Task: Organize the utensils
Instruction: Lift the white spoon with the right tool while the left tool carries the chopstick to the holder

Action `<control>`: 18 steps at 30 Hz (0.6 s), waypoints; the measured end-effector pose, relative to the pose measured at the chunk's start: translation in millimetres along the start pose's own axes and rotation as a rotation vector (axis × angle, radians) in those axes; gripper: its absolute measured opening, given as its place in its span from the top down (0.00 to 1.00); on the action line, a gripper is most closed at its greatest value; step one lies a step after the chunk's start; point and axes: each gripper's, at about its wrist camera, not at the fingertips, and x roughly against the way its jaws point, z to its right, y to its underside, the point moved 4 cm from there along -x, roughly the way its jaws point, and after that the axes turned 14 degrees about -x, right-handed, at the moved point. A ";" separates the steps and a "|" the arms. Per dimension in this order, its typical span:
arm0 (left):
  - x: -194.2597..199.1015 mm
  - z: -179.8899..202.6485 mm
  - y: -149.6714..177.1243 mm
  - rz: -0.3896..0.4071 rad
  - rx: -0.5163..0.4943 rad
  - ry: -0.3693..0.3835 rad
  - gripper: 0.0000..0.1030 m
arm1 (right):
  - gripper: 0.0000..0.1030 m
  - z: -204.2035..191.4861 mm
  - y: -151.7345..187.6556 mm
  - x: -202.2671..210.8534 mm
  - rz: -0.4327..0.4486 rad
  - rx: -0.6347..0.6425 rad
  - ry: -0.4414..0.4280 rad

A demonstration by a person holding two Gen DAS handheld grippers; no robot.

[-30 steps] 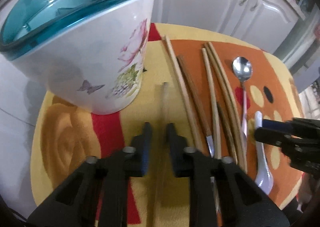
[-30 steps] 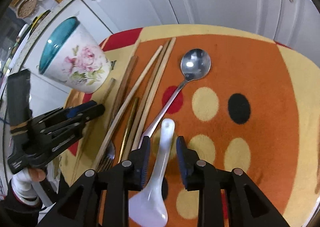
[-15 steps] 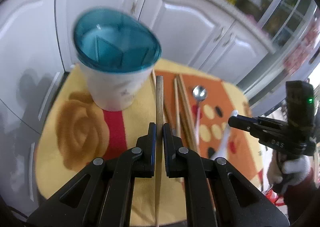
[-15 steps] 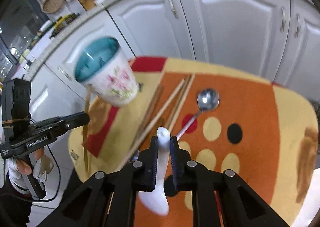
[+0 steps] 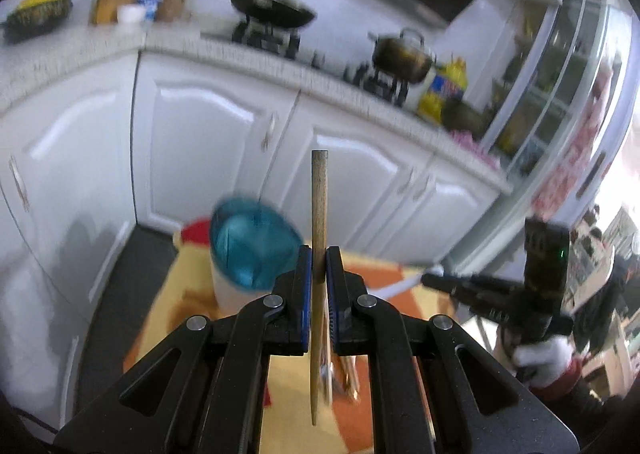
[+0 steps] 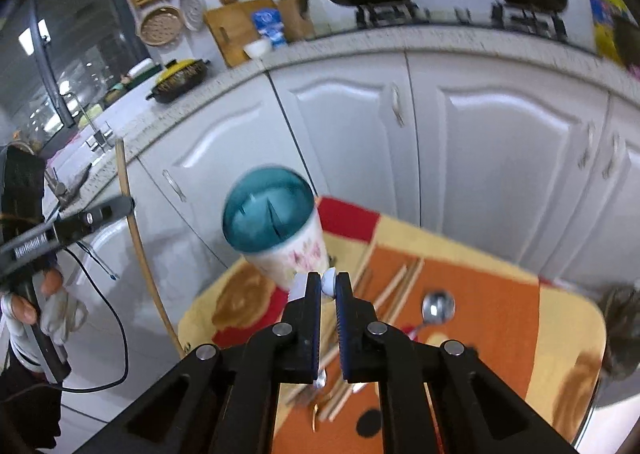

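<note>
Left wrist view: the left gripper (image 5: 319, 270) has its fingers clenched on a wooden chopstick (image 5: 319, 214), which stands upright just right of the blurred holder (image 5: 252, 250). The holder sits on the patterned mat (image 5: 180, 294). The right gripper (image 5: 436, 279) shows far right of the holder.

Right wrist view: the right gripper (image 6: 328, 286) grasps a white spoon (image 6: 329, 285), its tip just below the holder (image 6: 276, 230). More chopsticks (image 6: 394, 286) and a metal spoon (image 6: 438, 307) lie on the mat (image 6: 500, 314), right of the holder.
</note>
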 end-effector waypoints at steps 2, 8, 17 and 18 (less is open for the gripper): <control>8.4 -4.2 -17.9 0.053 -0.011 -0.040 0.95 | 0.94 -8.1 -11.0 3.1 0.017 0.017 -0.011; 3.3 -25.5 -65.8 0.171 -0.011 -0.177 0.95 | 0.94 -39.2 -56.5 11.3 0.073 0.102 -0.027; -52.0 -49.8 -73.9 0.185 -0.061 -0.360 0.95 | 0.94 -71.2 -90.2 -59.8 0.000 0.277 0.015; -58.4 -52.2 -72.1 0.183 -0.069 -0.377 0.95 | 0.94 -70.9 -89.8 -68.9 -0.016 0.291 0.022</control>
